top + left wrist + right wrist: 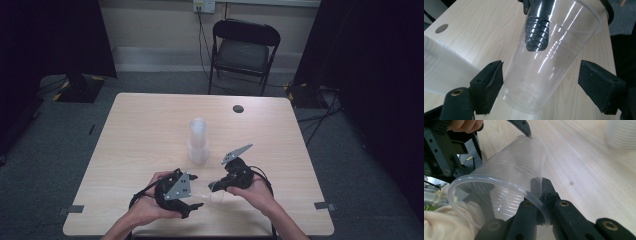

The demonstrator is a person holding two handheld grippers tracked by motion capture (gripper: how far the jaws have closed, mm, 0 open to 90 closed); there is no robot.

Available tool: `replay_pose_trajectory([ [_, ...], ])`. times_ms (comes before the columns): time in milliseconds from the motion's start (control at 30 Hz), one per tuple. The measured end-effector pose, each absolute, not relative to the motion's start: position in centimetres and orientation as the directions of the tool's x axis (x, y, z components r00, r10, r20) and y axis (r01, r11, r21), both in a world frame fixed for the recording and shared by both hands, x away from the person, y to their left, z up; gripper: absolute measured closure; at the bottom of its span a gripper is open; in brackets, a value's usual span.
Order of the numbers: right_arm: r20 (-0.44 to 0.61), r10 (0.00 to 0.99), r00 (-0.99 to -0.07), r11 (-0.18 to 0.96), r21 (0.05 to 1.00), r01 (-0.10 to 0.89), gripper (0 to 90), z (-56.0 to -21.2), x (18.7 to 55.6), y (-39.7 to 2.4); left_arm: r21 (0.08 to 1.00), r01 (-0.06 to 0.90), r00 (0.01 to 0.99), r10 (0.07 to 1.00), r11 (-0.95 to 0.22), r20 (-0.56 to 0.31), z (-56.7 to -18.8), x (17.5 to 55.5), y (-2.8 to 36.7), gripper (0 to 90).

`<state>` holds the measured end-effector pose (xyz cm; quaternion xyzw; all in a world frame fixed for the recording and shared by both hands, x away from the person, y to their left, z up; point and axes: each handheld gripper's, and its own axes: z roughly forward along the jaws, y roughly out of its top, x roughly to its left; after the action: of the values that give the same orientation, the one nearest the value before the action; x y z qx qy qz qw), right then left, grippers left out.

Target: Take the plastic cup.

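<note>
Right gripper (541, 195) pinches the clear cup (544, 62) by its rim wall, holding it tilted above the table (150, 130). Left gripper (540, 82) jaws stand wide around its base (no contact yet), probably for handover. Cup stack (198, 142) at 12 o'clock.

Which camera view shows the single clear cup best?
The left gripper view: the clear cup shows whole between open jaws. The right gripper view shows its rim pinched by the right gripper. In the high view it is a faint glint.
</note>
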<state>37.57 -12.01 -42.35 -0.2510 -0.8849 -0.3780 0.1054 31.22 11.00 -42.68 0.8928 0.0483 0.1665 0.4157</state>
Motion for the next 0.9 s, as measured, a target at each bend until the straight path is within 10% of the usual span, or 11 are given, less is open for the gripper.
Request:
replay_pose_trajectory([
  [900, 0.452, 0.4, -0.797, 0.558, 0.57, 0.603, 90.0, -42.7, 37.6, -10.4, 0.728, -0.118, 0.919, 0.204, -0.676, 0.338, -42.9, 30.6, 9.2, 22.4],
])
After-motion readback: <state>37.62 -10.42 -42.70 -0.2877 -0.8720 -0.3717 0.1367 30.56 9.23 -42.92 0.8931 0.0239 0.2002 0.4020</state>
